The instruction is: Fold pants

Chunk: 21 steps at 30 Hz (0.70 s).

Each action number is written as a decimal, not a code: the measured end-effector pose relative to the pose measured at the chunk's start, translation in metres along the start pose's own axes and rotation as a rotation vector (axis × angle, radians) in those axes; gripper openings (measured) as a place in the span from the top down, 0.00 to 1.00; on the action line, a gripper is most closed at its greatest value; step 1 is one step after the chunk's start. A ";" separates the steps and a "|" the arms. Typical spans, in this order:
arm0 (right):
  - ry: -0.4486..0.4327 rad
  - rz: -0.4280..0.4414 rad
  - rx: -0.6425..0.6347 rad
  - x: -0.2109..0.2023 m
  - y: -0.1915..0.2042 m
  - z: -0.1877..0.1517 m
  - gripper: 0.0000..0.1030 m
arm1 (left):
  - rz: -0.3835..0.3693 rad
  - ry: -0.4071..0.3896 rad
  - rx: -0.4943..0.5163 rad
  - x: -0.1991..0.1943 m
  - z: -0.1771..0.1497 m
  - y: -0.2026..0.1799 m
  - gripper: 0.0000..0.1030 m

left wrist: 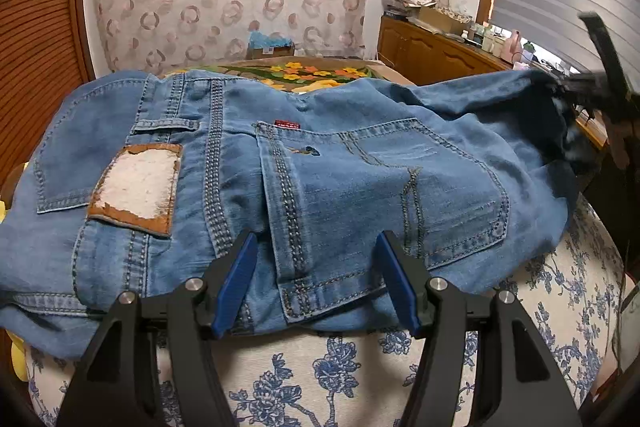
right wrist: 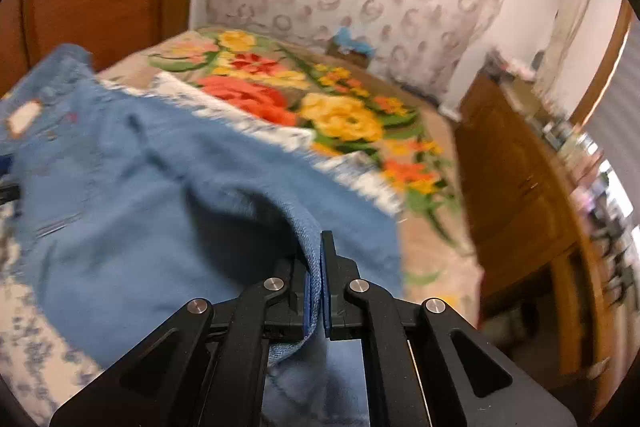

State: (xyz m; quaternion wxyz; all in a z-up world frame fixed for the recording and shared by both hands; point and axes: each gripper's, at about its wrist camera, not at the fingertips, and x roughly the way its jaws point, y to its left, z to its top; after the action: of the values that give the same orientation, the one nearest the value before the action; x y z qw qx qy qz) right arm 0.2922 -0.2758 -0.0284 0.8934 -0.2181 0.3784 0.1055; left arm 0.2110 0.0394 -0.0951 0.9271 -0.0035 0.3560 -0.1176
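Motion blur is smearing the right wrist view, so the denim's stitching and the clutter on the wooden cabinet (right wrist: 516, 179) to the right of the jaws are hard to make out. In the left wrist view the right gripper (left wrist: 560, 89) is showing only as a dark blurred shape at the far right edge, partly cut off by the frame, and how its jaws stand cannot be told from there. The legs of the pants (left wrist: 304, 179) are running out of view to the left and right.

The left gripper (left wrist: 316, 283) is hovering with its blue-padded jaws spread wide, holding nothing; the pants' waistband edge and a belt loop are lying between and just ahead of them, and whether the pads are touching the cloth is unclear. The right gripper (right wrist: 320, 291) is pinching a fold of the denim, its jaws pressed together on the fabric, which is rising up ahead and to the left of them.

The pants are lying back side up on a blue-flowered cloth (left wrist: 360, 367), their worn leather patch (left wrist: 138, 185) sitting ahead and left of the left jaws. Beyond them a bright flowered bedspread (right wrist: 340, 115) is covering the bed.
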 end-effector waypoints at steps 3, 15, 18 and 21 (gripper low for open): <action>0.020 -0.054 -0.024 0.011 -0.015 0.015 0.99 | 0.005 -0.004 0.003 -0.001 0.000 0.000 0.41; 0.128 -0.121 -0.075 0.071 -0.037 0.037 0.99 | 0.006 -0.007 0.007 -0.001 -0.002 -0.001 0.41; 0.147 -0.138 -0.022 0.086 -0.043 0.034 0.75 | 0.006 -0.006 0.007 -0.001 -0.002 -0.001 0.41; 0.154 -0.185 0.037 0.093 -0.054 0.030 0.50 | 0.006 -0.006 0.008 -0.001 -0.002 -0.001 0.41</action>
State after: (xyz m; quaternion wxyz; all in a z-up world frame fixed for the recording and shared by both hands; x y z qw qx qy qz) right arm 0.3946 -0.3075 -0.0606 0.8716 -0.2427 0.4260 -0.0013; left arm 0.2087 0.0388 -0.0957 0.9285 0.0009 0.3527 -0.1160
